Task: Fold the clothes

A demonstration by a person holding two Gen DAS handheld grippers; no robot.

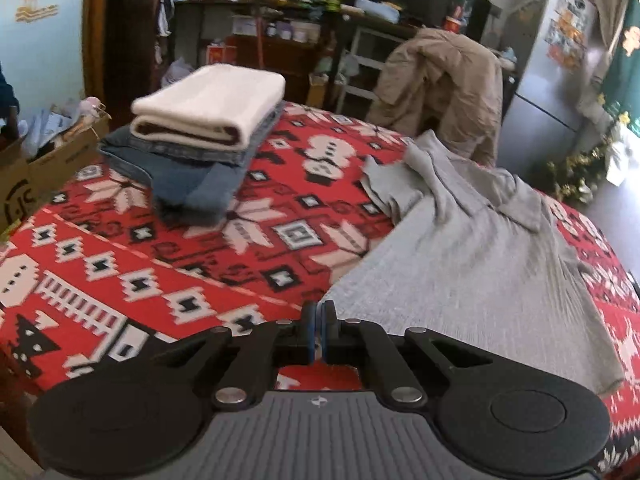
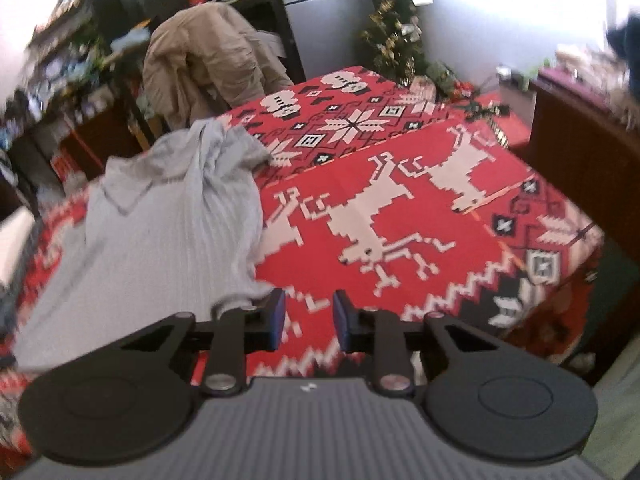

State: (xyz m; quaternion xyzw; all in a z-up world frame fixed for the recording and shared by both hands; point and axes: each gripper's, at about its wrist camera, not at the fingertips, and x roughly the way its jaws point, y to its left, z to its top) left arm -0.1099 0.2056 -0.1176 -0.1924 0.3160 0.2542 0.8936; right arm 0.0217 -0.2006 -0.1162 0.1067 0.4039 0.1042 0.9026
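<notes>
While grey shirt [image 1: 472, 264] lies lengthwise (collar far), left tool [image 1: 319, 326] together, right tool [image 2: 309, 320] apart.

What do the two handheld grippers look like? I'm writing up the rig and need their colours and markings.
Both match. The left gripper and right gripper have black linkage arms with silver pivot bolts, blue pads on the fingers, two round black discs at the sides, and a grey ribbed body with a small white logo. No cables, hands or sleeves show.

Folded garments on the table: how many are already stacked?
2 show: a cream one on top and blue denim under it, at the table's far left. The denim may be more than one piece. The grey shirt is still unfolded.
</notes>
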